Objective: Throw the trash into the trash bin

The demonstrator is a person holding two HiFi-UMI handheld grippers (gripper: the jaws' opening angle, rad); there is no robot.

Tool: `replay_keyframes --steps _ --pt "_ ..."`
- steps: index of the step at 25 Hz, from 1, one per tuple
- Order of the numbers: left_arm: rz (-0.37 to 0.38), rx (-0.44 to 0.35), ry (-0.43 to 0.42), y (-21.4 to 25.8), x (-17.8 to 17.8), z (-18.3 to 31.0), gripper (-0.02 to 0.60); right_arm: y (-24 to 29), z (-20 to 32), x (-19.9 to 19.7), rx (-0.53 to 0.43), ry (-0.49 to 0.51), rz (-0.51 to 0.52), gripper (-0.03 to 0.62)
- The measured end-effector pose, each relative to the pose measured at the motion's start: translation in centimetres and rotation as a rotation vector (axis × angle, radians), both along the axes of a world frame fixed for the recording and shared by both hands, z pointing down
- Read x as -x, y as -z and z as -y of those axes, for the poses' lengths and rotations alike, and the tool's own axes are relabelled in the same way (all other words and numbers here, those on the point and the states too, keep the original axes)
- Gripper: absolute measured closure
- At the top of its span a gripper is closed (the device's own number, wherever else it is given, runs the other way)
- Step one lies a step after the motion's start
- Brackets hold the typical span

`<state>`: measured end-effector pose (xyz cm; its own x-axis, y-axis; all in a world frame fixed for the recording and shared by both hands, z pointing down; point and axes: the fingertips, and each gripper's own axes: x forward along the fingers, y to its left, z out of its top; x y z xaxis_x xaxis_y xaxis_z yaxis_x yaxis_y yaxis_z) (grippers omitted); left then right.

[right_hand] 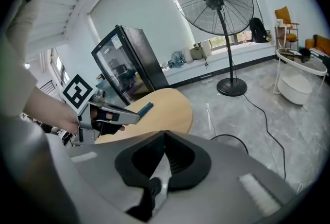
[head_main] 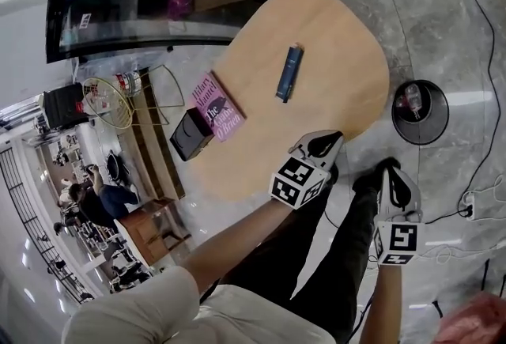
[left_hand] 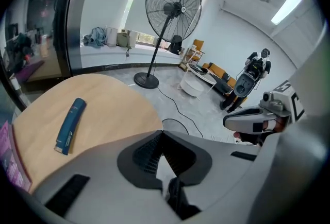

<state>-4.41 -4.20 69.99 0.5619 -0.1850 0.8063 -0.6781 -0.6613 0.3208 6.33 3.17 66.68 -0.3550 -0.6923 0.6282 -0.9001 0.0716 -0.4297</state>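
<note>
Blue tube (head_main: 289,73), which I am taking for the trash, is lying on the counter (head_main: 340,34), well apart from the trash bin (head_main: 436,127). Left tongs (head_main: 324,143) and right tongs (head_main: 393,176) are sitting pressed together, pinching nothing. Reaching in unspread is risking shoving it off the edge

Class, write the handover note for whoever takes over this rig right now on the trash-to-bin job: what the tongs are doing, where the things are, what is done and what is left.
Tongs: the left tongs are shut and empty, by the near edge of the table. The right tongs are shut and empty, off the table.
Things: a blue tube lies on the table. A pink book and a black box sit at its left edge. The bin stands on the floor to the right, with something already inside.
Done: apparently one piece binned.
Left: probably the blue tube. Pick it up and drop it in the bin.
</note>
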Motion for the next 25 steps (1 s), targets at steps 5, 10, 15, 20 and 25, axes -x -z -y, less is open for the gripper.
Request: replay_keyframes --steps 5,10,15,20,25 --pt "-0.001 -0.013 0.037 0.4 2.5 0.5 0.574 0.2 1.1 2.1 -0.002 0.041 0.001 0.583" --pt "0.001 -0.010 0.081 0.7 5.0 1.1 0.574 0.1 1.6 4.1 0.004 0.074 0.003 0.583" --pt "0.015 -0.032 0.107 0.6 7.6 3.0 0.574 -0.3 2.8 6.1 0.001 0.095 0.008 0.583" --pt "0.038 -0.053 0.144 0.5 10.2 5.3 0.574 -0.9 3.4 8.1 0.008 0.118 0.015 0.583" --pt "0.066 -0.082 0.161 0.5 12.2 8.0 0.556 -0.9 4.2 9.7 0.010 0.134 0.024 0.583"
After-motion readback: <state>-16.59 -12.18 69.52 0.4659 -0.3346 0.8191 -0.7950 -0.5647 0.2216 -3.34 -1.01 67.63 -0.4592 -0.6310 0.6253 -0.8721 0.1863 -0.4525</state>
